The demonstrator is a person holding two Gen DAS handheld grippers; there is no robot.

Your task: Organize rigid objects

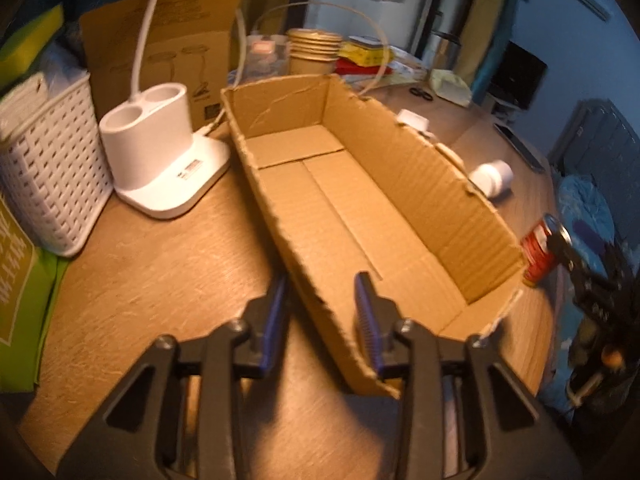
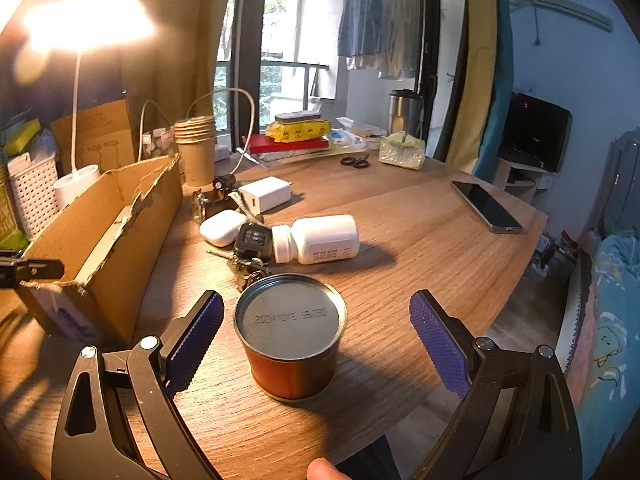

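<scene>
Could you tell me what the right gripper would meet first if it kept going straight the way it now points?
Most likely the red can, standing upright between the open right gripper pads, neither touching it.

Wooden tabletop (image 2: 400,208) is pretty cluttered: open cardboard box (image 1: 360,208), a tin can (image 2: 290,344) standing upright, white pill bottle (image 2: 316,238) on its side beside a key fob (image 2: 251,238), charger (image 2: 266,194), phone (image 2: 486,206), scissors (image 2: 355,161), paper cups (image 2: 196,148).
</scene>
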